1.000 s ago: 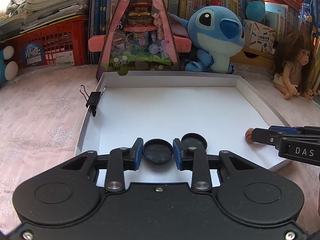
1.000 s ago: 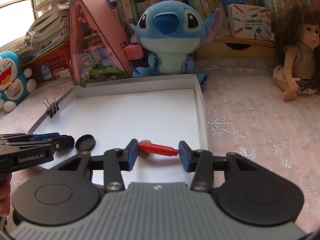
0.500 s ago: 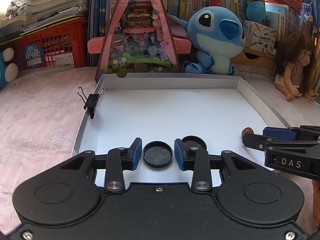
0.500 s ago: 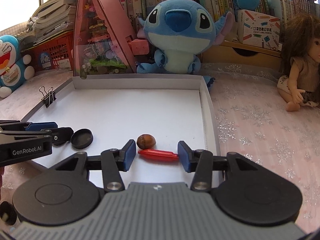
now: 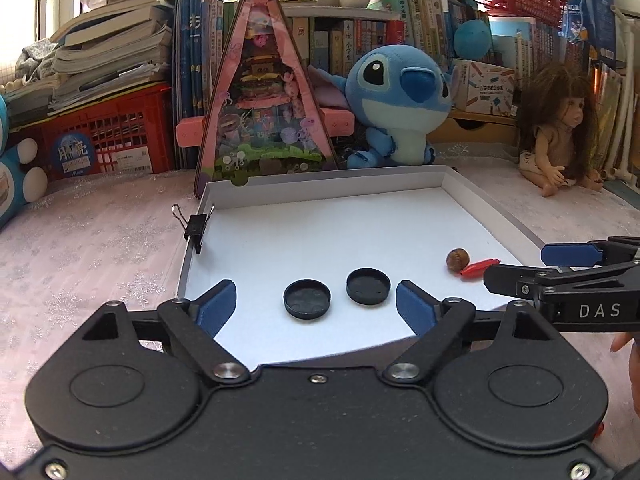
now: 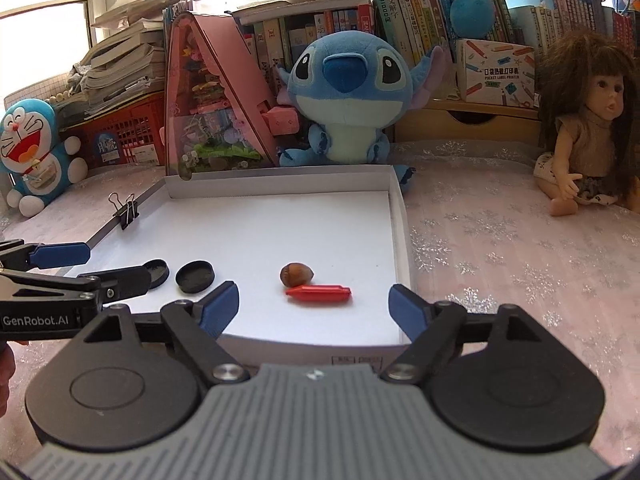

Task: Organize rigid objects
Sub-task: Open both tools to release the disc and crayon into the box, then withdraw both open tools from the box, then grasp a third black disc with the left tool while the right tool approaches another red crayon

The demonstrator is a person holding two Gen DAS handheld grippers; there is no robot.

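A shallow white box lid (image 5: 320, 190) (image 6: 280, 190) lies on the pink cloth. Two black round caps (image 5: 307, 298) (image 5: 368, 286) rest on its floor near the front edge, seen again as caps (image 6: 194, 277) in the right wrist view. My left gripper (image 5: 316, 304) is pulled back from them, its jaws opening wide, with nothing pressed between the pads. To the right lie a brown nut (image 6: 296, 273) (image 5: 456, 259) and a red capsule-shaped piece (image 6: 319, 293) (image 5: 479, 268). My right gripper (image 6: 314, 306) stands just short of them, jaws opening, touching neither.
A black binder clip (image 5: 195, 227) (image 6: 126, 210) grips the lid's left wall. Behind the lid stand a pink triangular toy case (image 5: 262, 100), a blue plush (image 5: 396, 100) and a doll (image 5: 560, 128). A red crate (image 5: 100, 136) and books line the back.
Both grippers opened wide and drew back. The left let go of a black cap, which now lies beside the other; the red piece now lies free by the nut.
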